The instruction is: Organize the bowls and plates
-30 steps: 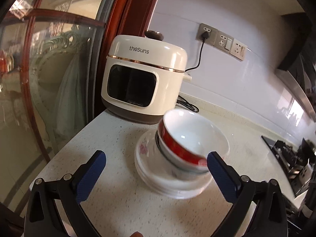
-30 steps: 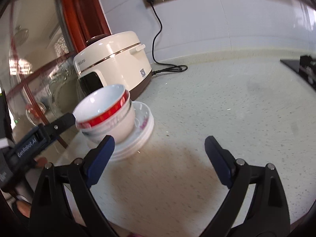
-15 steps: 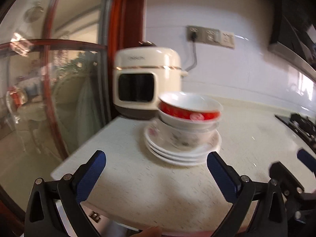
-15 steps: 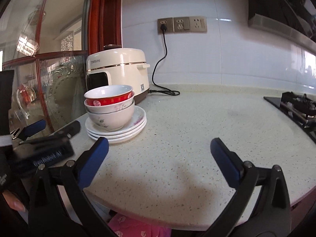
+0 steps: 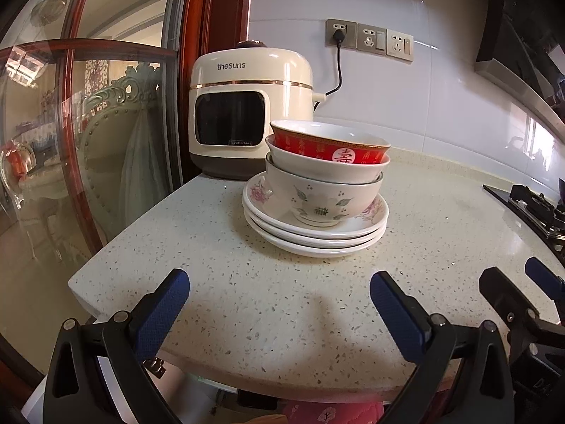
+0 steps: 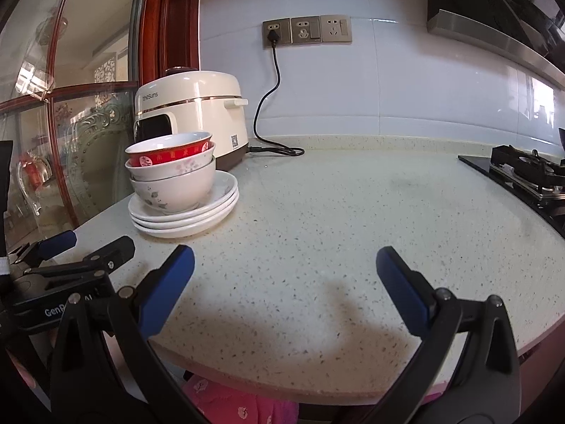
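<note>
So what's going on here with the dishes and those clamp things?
A person holds a hand-held gripper in each hand, tidying dishes. Three bowls sit nested on a stack of plates on the counter, beside a rice cooker. The left hand-held gripper and right hand-held gripper are both open, holding nothing, short of the stack.

Three plates (image 5: 317, 238) are stacked on the table (image 5: 282, 300), and three bowls are nested on the top plate: a red bowl (image 5: 330, 148) uppermost, a white bowl (image 5: 317, 169) beneath it, and a floral bowl (image 5: 317, 198) lowest. A cooker (image 5: 247, 106) is positioned just behind the stack. The left hand-held gripper (image 5: 279, 300) is held wide apart and empty.
</note>
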`<state>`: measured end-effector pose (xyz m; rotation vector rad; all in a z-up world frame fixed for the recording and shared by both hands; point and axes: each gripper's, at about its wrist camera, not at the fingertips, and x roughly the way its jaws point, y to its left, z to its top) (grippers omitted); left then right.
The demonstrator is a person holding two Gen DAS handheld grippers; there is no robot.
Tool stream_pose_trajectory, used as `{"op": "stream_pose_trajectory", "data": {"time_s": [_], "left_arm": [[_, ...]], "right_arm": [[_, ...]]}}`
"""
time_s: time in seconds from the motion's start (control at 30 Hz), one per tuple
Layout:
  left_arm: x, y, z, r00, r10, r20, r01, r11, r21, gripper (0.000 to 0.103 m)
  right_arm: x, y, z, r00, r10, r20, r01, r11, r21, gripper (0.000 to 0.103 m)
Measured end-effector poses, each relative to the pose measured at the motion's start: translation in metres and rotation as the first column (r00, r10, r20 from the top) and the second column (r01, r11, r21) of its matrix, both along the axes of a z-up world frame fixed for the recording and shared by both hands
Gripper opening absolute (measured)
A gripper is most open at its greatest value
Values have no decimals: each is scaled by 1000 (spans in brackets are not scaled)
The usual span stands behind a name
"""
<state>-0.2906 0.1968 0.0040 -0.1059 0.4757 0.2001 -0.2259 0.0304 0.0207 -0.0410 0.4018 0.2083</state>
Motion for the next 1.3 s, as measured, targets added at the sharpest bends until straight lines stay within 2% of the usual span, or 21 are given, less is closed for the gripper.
{"op": "stream_pose_trajectory", "data": {"time_s": [1.3], "left_arm": [[1, 2, -2, 1000, 0, -15, 0, 1000, -16, 103]], "right_arm": [[1, 4, -4, 999, 19, -26, -18, 1000, 21, 103]]}}
